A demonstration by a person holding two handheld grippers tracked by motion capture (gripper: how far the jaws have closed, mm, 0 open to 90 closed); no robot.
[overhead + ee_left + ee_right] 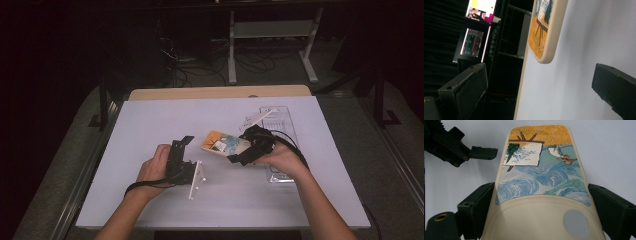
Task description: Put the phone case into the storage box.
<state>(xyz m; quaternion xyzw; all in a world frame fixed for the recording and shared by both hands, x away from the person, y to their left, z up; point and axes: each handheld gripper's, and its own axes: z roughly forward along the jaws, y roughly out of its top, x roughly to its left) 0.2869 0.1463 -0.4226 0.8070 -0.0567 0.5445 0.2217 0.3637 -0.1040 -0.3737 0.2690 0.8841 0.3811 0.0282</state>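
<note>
Cream phone case (541, 185) bears a swirling blue-and-orange painting between right tongs (541, 217).

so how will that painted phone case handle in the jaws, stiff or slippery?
The phone case looks thin and hollow, so probably light and a bit flexy. Its smooth cream rim may slip between the right gripper jaws. Flat, so unlikely to roll on the table.

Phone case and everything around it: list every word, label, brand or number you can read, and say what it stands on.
No text can be read.
Phone case: a painted picture, no words or brand.
Two lit screens in the left gripper view: coloured graphics, too small and blurred to read.
Clear tray on the table: no legible marking.
</note>
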